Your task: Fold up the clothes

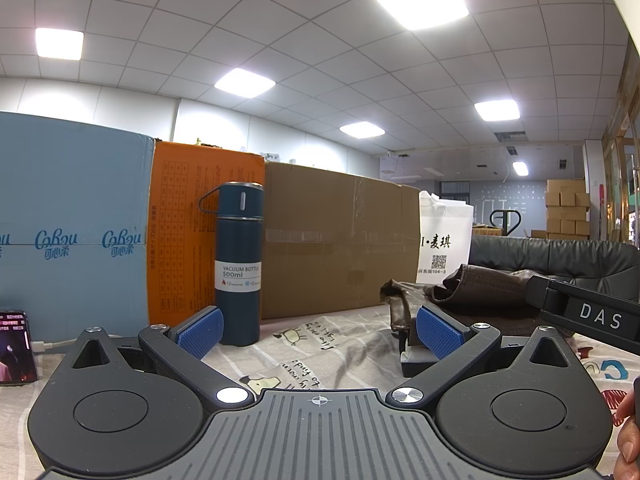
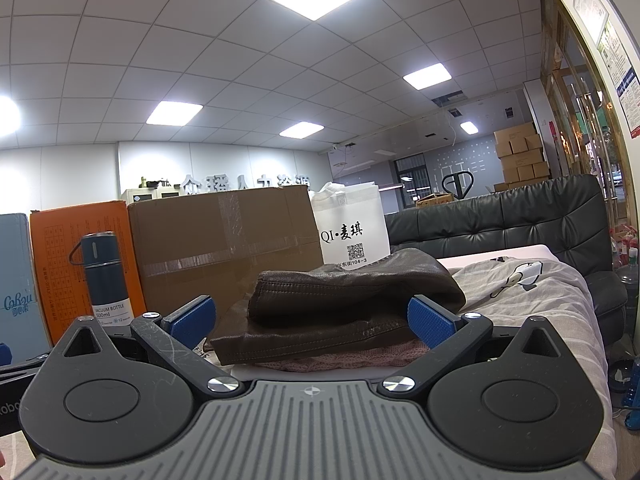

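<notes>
Behind printed sheet [image 1: 320, 344]: flask [image 1: 239, 264] "VACUUM BOTTLE 500ml", blue box [image 1: 72, 224] "CoRou".

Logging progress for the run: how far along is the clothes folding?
Done: brown leather jacket lies folded on a pink knit, apparently stacked. In hand: nothing; left gripper and right gripper both open, empty. Left: no unfolded garment visible on the printed sheet; possibly finished.

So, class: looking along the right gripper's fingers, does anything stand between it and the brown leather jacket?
Nothing visible does. The right gripper is open, and the folded brown leather jacket lies directly ahead between its fingers, on a pink knit garment. The vacuum bottle and cardboard box stand off to the left and behind.
</notes>
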Motion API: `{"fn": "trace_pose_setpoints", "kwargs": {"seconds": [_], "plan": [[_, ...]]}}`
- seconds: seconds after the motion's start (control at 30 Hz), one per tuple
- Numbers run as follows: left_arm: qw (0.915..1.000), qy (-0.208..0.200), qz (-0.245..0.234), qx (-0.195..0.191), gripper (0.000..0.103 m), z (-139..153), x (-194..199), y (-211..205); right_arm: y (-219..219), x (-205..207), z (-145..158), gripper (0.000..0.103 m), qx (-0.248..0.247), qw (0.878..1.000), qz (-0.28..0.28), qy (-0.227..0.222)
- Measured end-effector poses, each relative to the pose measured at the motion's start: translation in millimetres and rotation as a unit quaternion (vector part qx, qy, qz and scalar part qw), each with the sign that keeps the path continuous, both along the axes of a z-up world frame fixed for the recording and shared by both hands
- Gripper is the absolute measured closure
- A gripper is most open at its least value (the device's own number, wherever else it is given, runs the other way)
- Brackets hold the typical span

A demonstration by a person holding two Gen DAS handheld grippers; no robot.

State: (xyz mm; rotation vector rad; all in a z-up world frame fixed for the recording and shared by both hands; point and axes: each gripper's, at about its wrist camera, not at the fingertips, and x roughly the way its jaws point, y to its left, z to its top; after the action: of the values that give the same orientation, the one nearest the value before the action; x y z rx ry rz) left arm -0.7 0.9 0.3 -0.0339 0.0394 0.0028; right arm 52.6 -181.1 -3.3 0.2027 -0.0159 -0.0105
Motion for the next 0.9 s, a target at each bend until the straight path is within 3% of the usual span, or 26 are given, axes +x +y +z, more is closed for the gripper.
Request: {"fn": "trace_pose_setpoints", "kwargs": {"seconds": [0.9], "plan": [[1.0000, -0.001, 0.002, -0.001, 0.000, -0.1, 0.3, -0.3, 0.0, 1.4, 0.0, 0.000, 0.001, 1.000, 0.000, -0.001]]}}
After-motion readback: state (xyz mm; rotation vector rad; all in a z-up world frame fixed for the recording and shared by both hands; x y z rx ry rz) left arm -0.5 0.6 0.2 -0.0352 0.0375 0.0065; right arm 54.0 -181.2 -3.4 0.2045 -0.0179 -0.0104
